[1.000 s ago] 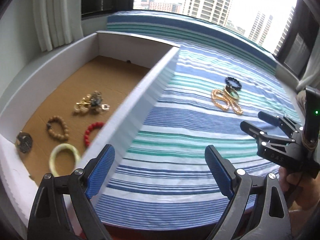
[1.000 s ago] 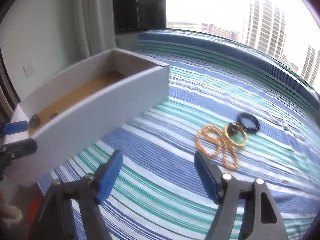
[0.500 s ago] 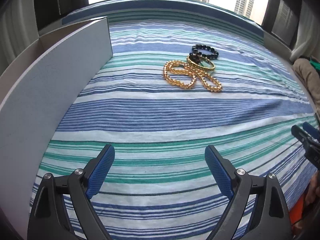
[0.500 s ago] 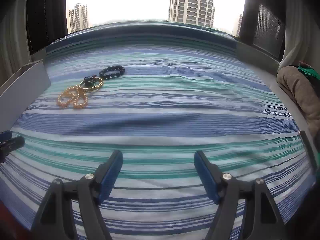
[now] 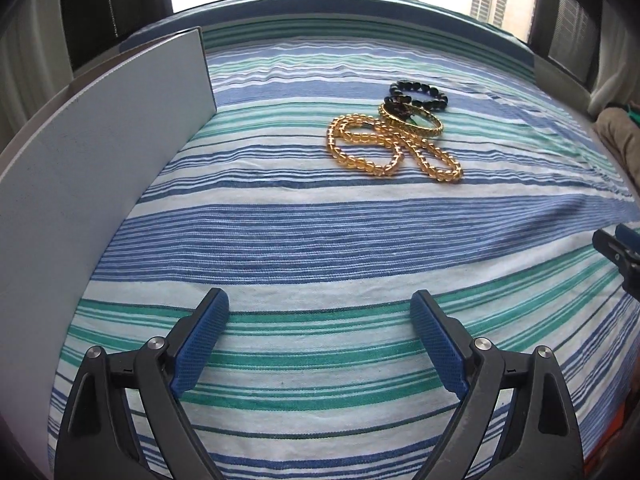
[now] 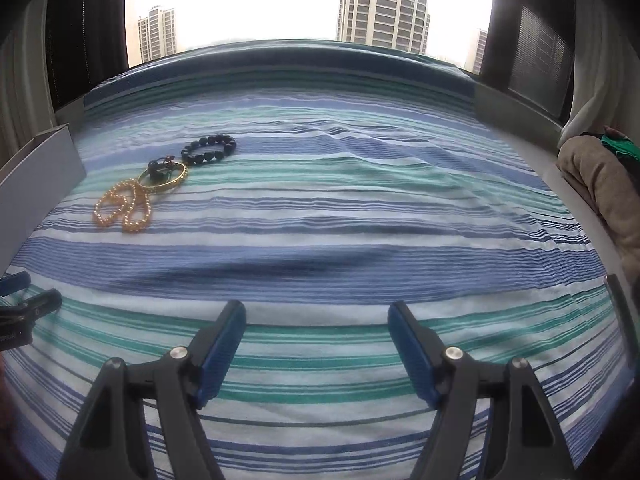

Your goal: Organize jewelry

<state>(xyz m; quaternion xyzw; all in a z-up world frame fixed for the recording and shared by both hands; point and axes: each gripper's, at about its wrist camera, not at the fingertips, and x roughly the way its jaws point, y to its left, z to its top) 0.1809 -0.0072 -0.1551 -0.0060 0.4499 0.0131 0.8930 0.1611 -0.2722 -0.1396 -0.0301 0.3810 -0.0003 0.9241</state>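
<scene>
The left hand-held gripper (image 5: 319, 312) hovers low over the striped bedspread (image 5: 320, 240), its jaws wide apart and holding nothing; the blue pads (image 5: 200, 340) are cross-hatched rubber on black plastic arms. The right hand-held gripper (image 6: 316, 320) is likewise spread wide and empty, further to the right over bare cloth.

From the left gripper the jewelry lies straight ahead and a little right, well apart. From the right gripper the same pile lies ahead and far to the left. So, as I judge it, the left hand has the shorter, straighter reach.

Nearest in the pile is the amber bead strand (image 5: 390, 148), glossy round beads twisted into a loose figure of eight whose long axis runs across the left view, slanting toward the near right. Touching its far end is a gold bangle (image 5: 412, 120), a rigid flat hoop with a small dark piece lying inside it; what that is I cannot tell. Just beyond, touching or nearly so, sits a black bead bracelet (image 5: 420, 94), a small ring of large dark beads.

To the left stands the box (image 5: 100, 184), its smooth grey-white wall close beside the left gripper; its inside is hidden.

The soft strand will likely sag when lifted.
</scene>
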